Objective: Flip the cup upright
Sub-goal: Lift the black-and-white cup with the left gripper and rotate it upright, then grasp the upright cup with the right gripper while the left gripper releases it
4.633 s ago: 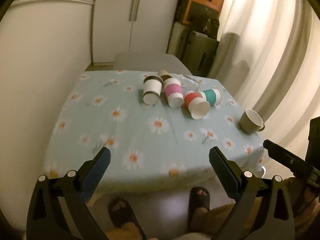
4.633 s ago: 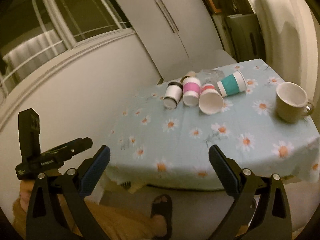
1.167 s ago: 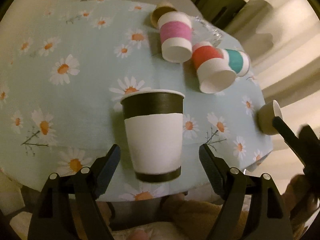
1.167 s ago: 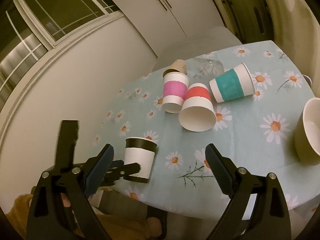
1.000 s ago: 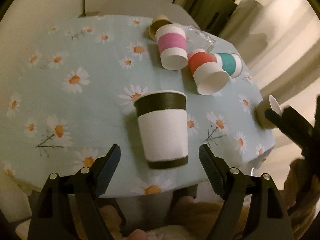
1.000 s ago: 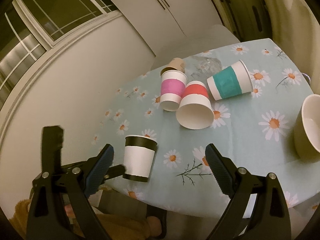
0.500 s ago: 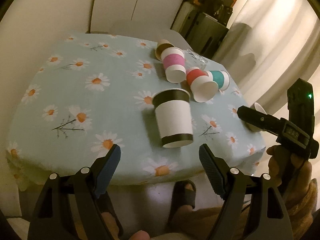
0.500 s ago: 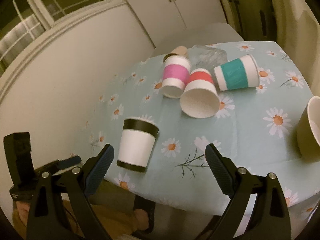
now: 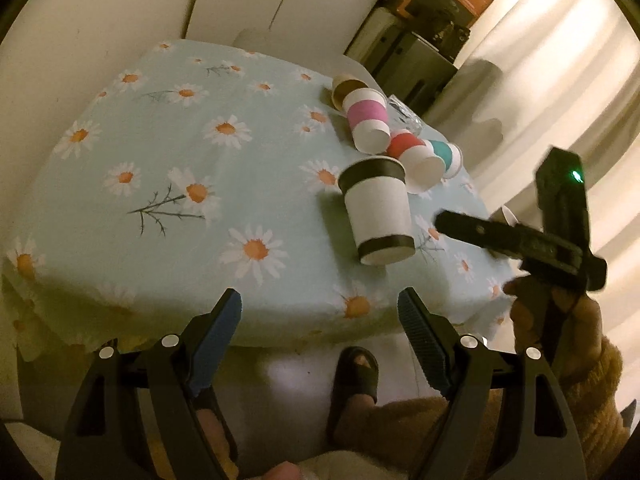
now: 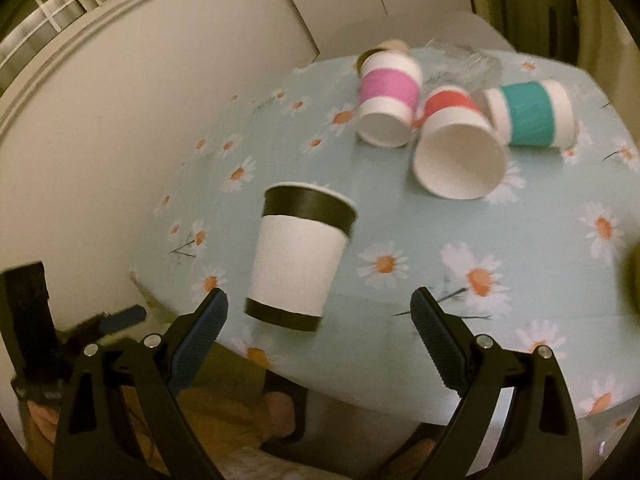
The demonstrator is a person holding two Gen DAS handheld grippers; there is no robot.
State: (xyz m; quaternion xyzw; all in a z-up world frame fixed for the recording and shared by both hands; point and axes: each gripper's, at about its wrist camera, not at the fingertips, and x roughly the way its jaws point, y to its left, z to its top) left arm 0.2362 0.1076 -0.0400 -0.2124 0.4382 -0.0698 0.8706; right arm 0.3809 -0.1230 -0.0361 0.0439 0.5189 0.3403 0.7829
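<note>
The black-banded paper cup [image 10: 298, 264] stood upright on the table [image 9: 168, 152], light and crushable, best gripped mid-wall; both hand-held grippers [image 9: 320, 312] [image 10: 318, 308] were released, empty.

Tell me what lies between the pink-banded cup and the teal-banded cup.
The red-banded cup, lying on its side with its mouth toward the camera, sits between the pink-banded cup and the teal-banded cup. The right wrist view shows this best.
</note>
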